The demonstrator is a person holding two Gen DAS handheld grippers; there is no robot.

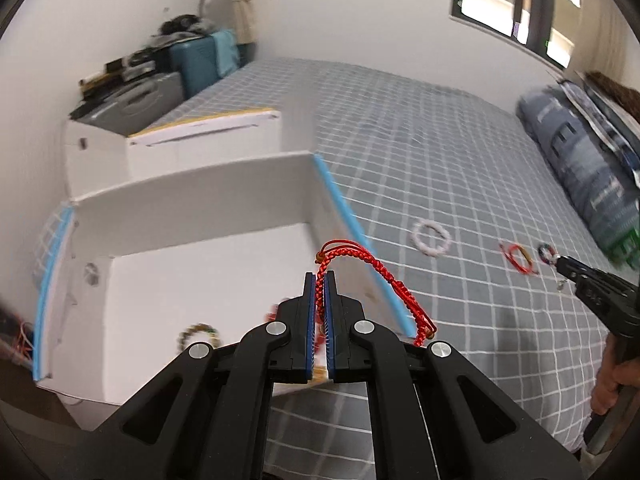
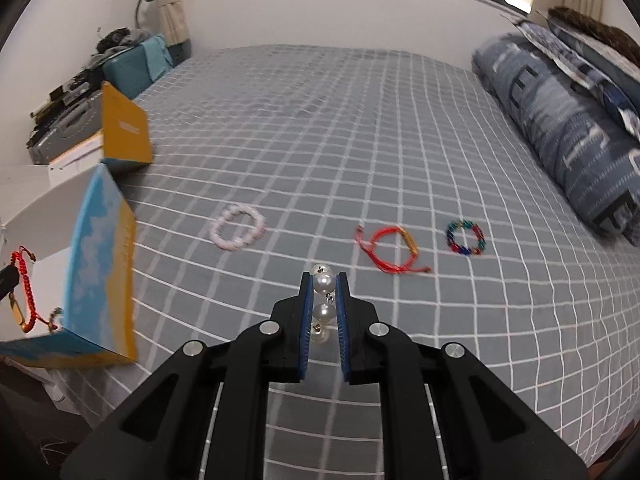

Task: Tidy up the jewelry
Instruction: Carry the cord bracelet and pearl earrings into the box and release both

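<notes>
Above the open white box [image 1: 192,264] at the bed's edge, a red braided cord bracelet [image 1: 360,276] is pinched between the pressed-together jaws of the left hand-held gripper [image 1: 319,280], its loop draped over the box's blue-edged wall. Only in the left wrist view is the box's inside seen, where one beaded bracelet [image 1: 199,334] lies. Only in the right wrist view is the right hand-held gripper [image 2: 324,280] shown closely: it is clamped on a pearl strand [image 2: 323,298], of which three white pearls are counted. On the grey checked bed [image 2: 360,140], three bracelets are left: one pale pink beaded [image 2: 238,227], one red cord with a gold bar [image 2: 390,248], one multicoloured beaded [image 2: 465,237].
</notes>
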